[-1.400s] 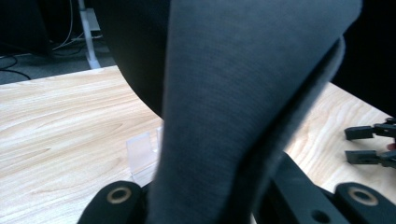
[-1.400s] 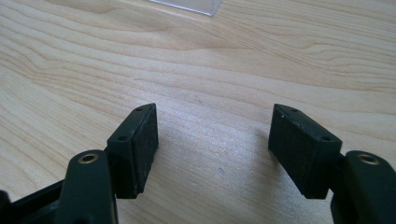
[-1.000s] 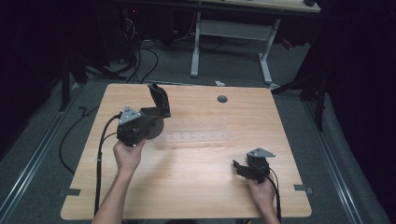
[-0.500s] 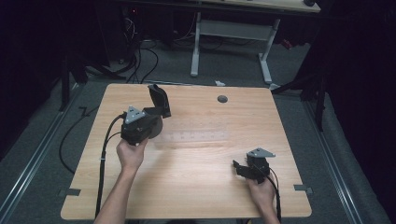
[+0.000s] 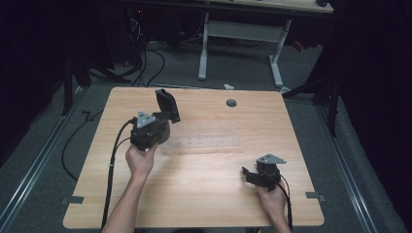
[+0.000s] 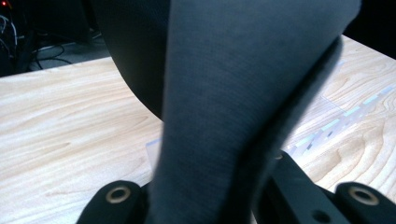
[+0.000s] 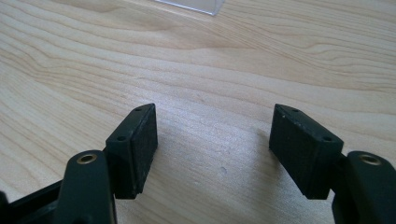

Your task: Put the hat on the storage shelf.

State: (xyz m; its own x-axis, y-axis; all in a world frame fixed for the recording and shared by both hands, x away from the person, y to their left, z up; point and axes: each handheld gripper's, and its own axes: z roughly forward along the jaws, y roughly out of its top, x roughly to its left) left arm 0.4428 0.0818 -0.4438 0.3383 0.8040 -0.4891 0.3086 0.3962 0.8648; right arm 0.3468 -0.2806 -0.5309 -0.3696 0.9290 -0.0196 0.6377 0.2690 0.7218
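dark room, cables on the grey floor, a light wood desk (image 5: 204, 194) in the middle with a grommet hole (image 5: 231, 103) near its far edge. left gripper (image 5: 163, 119) sits over the far-left part of the desk, clamped on a dark flat case (image 5: 166, 104) that sticks up and away from the hand. in the left gripper view the case (image 6: 243, 93) rises from between the jaws, grey fabric face to the camera. its long axis looks roughly upright, tilted toward the far side, free end up. a clear plastic strip (image 5: 204, 142) lies flat just right of it, long axis across the desk. right gripper (image 5: 250, 174) rests low at the near-right, jaws wide, nothing between them. to do it well, i'd judge: keep the grip firm low on the case, lower slowly, bring the right gripper in to steady the free end.
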